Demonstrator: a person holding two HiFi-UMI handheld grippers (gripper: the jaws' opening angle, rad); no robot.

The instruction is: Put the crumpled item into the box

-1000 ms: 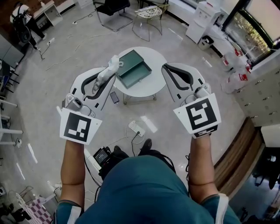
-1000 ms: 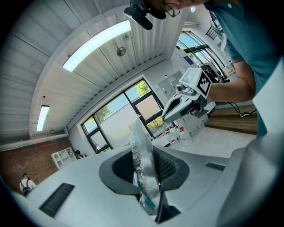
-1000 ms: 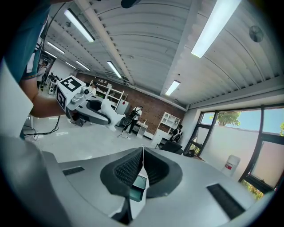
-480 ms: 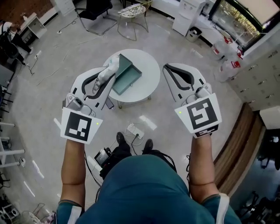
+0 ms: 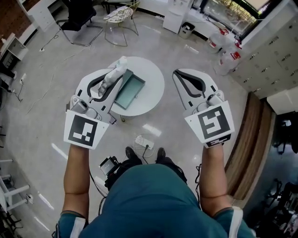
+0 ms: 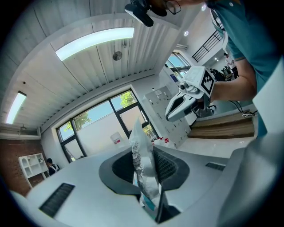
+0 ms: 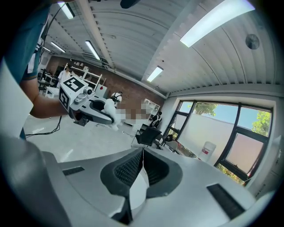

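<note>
Head view swings: round table point(image 5: 152, 84) and green box point(image 5: 130, 90) drift from upper centre of the frame down and left, so the box's left edge now sits under the left gripper point(image 5: 119, 77) tip and the crumpled item point(image 5: 115, 75). Wire chair point(image 5: 120, 13) slides from top centre to upper left. Both shoes point(image 5: 161, 153) now show at lower centre, where only one showed before.

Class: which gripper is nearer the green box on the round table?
Left. In the head view the left gripper overlaps the green box's left edge; the right gripper sits beyond the table's right rim.
</note>
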